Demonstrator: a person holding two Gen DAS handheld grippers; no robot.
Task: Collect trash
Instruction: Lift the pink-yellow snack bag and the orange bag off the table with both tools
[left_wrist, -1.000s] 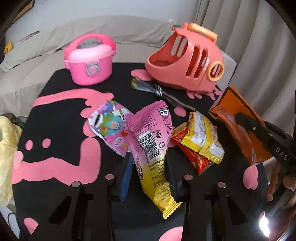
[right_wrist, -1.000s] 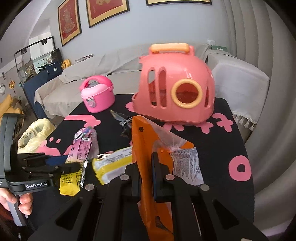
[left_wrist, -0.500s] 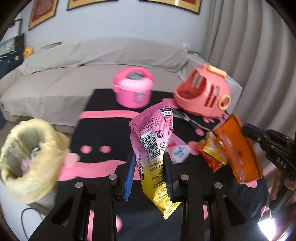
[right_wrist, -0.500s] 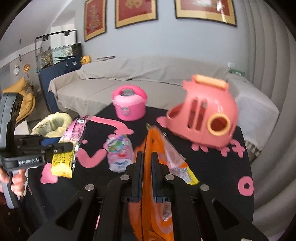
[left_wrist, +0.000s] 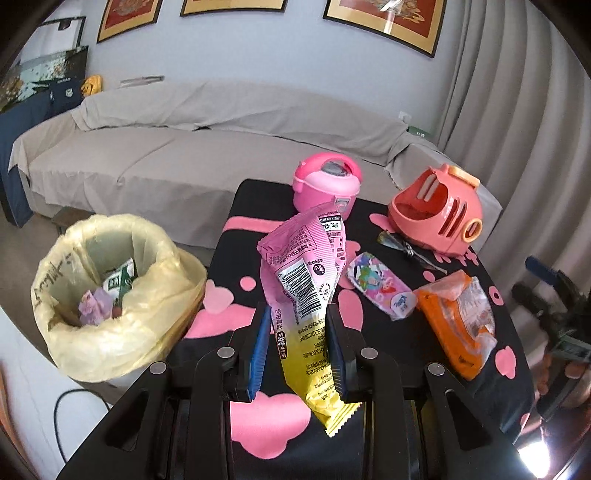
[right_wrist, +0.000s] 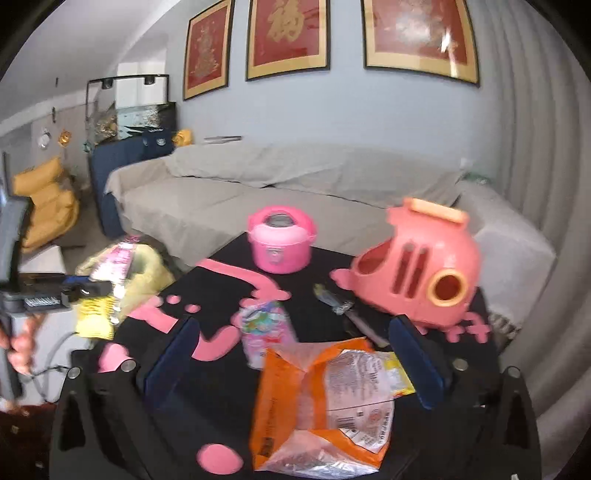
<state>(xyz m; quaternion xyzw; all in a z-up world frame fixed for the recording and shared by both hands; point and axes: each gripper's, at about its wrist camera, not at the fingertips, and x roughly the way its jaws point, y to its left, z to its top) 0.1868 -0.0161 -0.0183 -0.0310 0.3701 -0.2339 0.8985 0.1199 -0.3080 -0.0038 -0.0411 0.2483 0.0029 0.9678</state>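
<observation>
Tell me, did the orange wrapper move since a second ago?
Yes. The orange wrapper left the opening right gripper and lies on the black table, below the pink carrier.

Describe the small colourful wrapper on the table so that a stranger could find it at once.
On the black table with pink shapes, look between the open orange foil bag and the pink toy rice cooker. The small cartoon-printed pink wrapper lies flat there, the only one with cartoon figures.

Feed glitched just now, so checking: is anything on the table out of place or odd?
Yes. The orange bag lies loose on the table under the right tool, whose jaws are opening with nothing gripped. The pink carrier sits tipped on its side.
</observation>
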